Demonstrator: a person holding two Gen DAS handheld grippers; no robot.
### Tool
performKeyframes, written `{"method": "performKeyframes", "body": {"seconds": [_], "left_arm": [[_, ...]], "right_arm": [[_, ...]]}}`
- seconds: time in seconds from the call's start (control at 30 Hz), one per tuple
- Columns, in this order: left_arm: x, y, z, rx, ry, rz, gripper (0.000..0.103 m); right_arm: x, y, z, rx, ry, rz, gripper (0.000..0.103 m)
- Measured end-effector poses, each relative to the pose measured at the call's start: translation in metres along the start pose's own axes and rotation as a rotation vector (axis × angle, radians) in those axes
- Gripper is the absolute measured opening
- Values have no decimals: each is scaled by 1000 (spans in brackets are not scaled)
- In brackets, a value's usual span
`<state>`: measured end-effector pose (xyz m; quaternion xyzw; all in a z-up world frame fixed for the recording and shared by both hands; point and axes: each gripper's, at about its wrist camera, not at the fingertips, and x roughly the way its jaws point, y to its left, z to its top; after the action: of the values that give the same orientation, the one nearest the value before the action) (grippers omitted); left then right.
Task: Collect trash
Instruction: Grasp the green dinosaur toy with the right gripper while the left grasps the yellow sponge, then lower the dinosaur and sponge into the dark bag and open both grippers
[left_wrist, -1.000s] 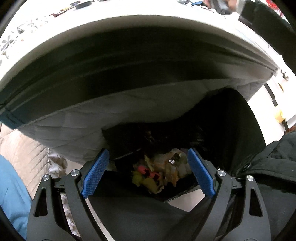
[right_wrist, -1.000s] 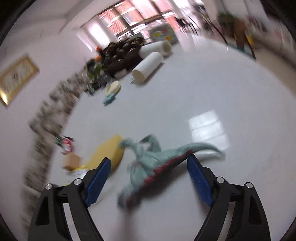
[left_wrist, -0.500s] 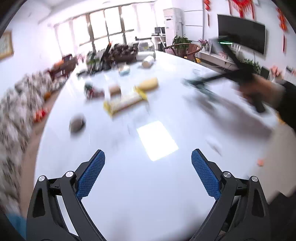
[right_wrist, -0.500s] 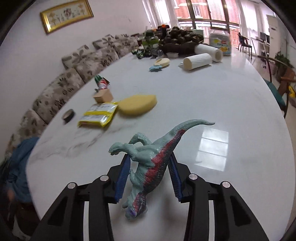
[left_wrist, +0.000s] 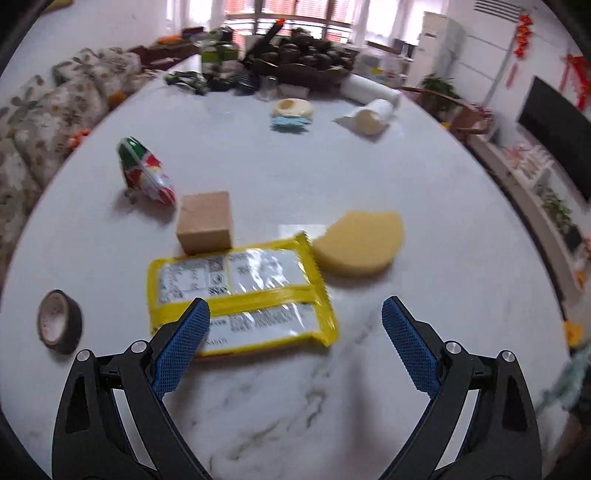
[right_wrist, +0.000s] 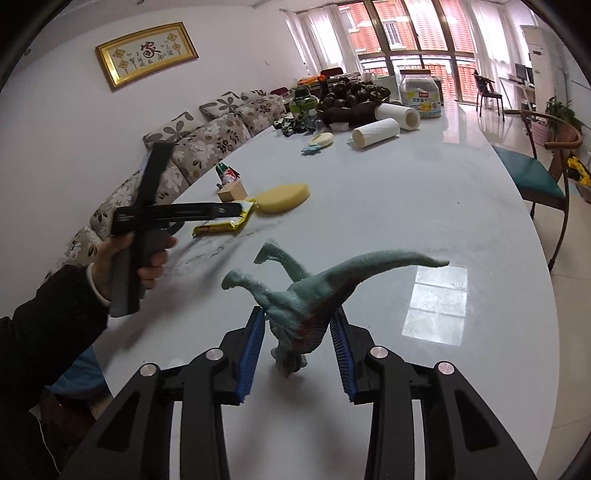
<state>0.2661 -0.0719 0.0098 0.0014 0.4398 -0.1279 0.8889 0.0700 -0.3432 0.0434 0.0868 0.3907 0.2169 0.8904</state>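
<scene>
My left gripper (left_wrist: 293, 332) is open and empty, just above the white table, with the near edge of a yellow snack wrapper (left_wrist: 240, 295) between its fingers. The wrapper also shows in the right wrist view (right_wrist: 225, 219), where the left gripper (right_wrist: 221, 209) hovers over it. A red-green-white wrapper (left_wrist: 146, 173), a small cardboard box (left_wrist: 205, 223), a yellow sponge (left_wrist: 358, 243) and a tape roll (left_wrist: 59, 321) lie around it. My right gripper (right_wrist: 298, 332) is shut on a teal toy dinosaur (right_wrist: 310, 299), held upside down above the table.
The white marble table (right_wrist: 424, 206) carries paper towel rolls (right_wrist: 376, 133), a dark fruit bowl (right_wrist: 351, 99) and clutter at its far end. A floral sofa (right_wrist: 207, 140) runs along the left side. A chair (right_wrist: 532, 177) stands at the right.
My left gripper swung up from the trash bag under the table to the yellow wrapper on the tabletop. My right gripper closed on the dinosaur and lifted it.
</scene>
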Motion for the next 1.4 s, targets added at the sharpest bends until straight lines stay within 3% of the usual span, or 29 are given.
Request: {"method": "performKeyframes", "body": {"seconds": [0.03, 0.17, 0.43, 0.47, 0.53, 0.63, 0.73, 0.77, 0.8, 0.83, 0.9, 0.93, 1.13, 1.3, 1.33, 1.4], "left_arm": [[-4, -4, 1, 17, -13, 7, 92], [-7, -38, 12, 242, -78, 22, 92], [37, -66, 29, 530, 7, -72, 92], [43, -66, 29, 555, 34, -92, 92], [50, -67, 27, 597, 62, -103, 93], [60, -66, 35, 595, 78, -138, 93], [70, -61, 45, 491, 126, -196, 92], [72, -60, 45, 468, 114, -205, 89], [67, -60, 42, 472, 75, -216, 67], [61, -61, 39, 474, 51, -218, 45], [52, -61, 30, 448, 38, -187, 35], [41, -62, 23, 459, 17, -185, 31], [-67, -51, -9, 368, -113, -190, 30], [-191, -40, -93, 285, -227, -105, 31], [-220, -37, -122, 273, -271, -75, 32], [-250, -34, -162, 270, -308, -17, 33]], "right_arm": [[1, 0, 0, -3, 1, 4, 36], [16, -6, 4, -2, 43, -9, 31], [51, -12, 15, 3, 149, -18, 27], [54, -10, 16, -9, 156, -28, 29], [61, 0, 14, -40, 191, -60, 62], [68, 12, 5, -129, 225, -130, 64], [76, 19, 3, -211, 234, -196, 62], [78, 22, 2, -257, 236, -223, 60], [78, 26, 3, -270, 240, -194, 46], [78, 27, 3, -271, 246, -206, 45], [74, 34, -2, -318, 232, -229, 44], [72, 34, -4, -308, 227, -222, 44], [16, 40, 2, -139, 77, -99, 44], [-52, 102, -29, -154, -32, 7, 44], [-63, 117, -40, -163, -46, 24, 44], [-75, 144, -64, -178, -54, 61, 44]]}}
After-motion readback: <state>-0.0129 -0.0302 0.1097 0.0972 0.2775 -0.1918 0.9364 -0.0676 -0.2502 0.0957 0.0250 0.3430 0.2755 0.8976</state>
